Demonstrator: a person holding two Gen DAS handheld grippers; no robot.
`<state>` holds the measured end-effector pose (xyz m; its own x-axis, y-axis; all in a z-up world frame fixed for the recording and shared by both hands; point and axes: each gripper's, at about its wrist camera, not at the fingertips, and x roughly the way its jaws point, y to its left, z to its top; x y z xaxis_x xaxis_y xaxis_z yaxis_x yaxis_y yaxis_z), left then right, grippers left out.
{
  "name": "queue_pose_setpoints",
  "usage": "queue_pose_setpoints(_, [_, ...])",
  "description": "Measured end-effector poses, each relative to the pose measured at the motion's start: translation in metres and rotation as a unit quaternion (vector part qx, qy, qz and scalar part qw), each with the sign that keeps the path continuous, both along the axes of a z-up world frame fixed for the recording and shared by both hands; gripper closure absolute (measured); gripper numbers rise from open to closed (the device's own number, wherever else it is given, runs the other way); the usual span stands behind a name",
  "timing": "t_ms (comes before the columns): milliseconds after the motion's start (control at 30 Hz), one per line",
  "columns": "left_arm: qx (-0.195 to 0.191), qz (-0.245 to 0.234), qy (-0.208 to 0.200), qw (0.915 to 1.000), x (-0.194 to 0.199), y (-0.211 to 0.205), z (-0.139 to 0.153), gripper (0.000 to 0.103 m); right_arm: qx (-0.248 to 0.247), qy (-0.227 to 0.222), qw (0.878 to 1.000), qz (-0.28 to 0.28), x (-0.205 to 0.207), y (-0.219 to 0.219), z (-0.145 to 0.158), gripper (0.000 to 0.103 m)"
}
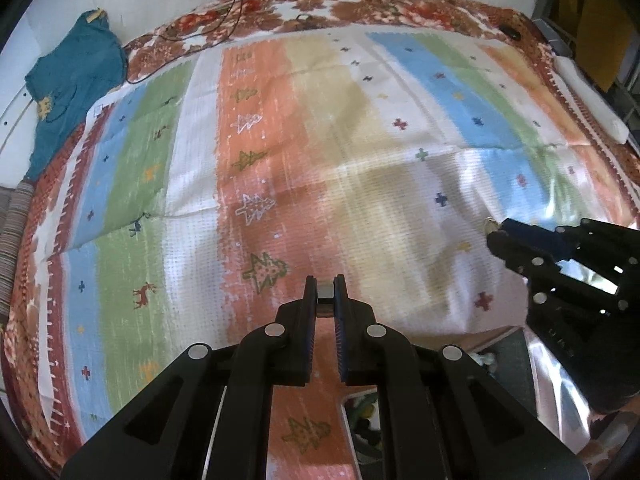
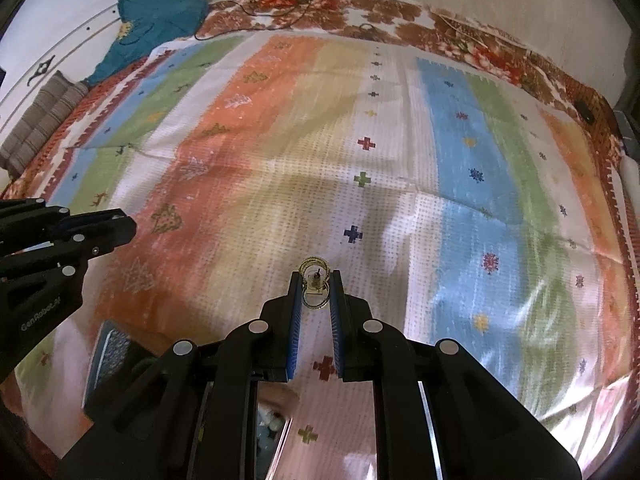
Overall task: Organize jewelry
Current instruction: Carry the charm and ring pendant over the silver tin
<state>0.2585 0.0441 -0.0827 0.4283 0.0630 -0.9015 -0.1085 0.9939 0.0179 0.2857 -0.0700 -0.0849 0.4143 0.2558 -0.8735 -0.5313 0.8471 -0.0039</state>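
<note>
above the striped, multicoloured patterned cloth (image 1: pixel 360 128) spread over the bed, both grippers hang with something pinched at their tips. the left gripper (image 1: pixel 325 294) is closed narrowly on a small grey, block-like piece (image 1: pixel 325 293); what it is cannot be told. the right gripper (image 2: pixel 316 286) is closed narrowly on a gold earring of thin wire hoops with a small square plate (image 2: pixel 315 284), which pokes out past the fingertips. this looks like a carrying step, each hand bringing one item toward wherever it belongs; the next move likely calls for a careful, low set-down so the light earring does not bounce. counted: two grippers, one earring, one grey piece, one teal garment (image 1: pixel 68 80) at the far left.
</note>
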Motion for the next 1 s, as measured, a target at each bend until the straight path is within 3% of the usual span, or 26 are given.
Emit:
queue_pose_setpoints(433, [-0.014,-0.023,-0.032,0.9991,-0.035,-0.023,0.029,0.095,0.017,-0.017,1.0,0.012,-0.033,-0.009,0.024,0.089])
queue_pose_setpoints(1000, [-0.034,-0.025,-0.045,0.9981,-0.064,-0.029,0.04,0.095,0.025,-0.019,0.999,0.026,-0.062,-0.015,0.03,0.089])
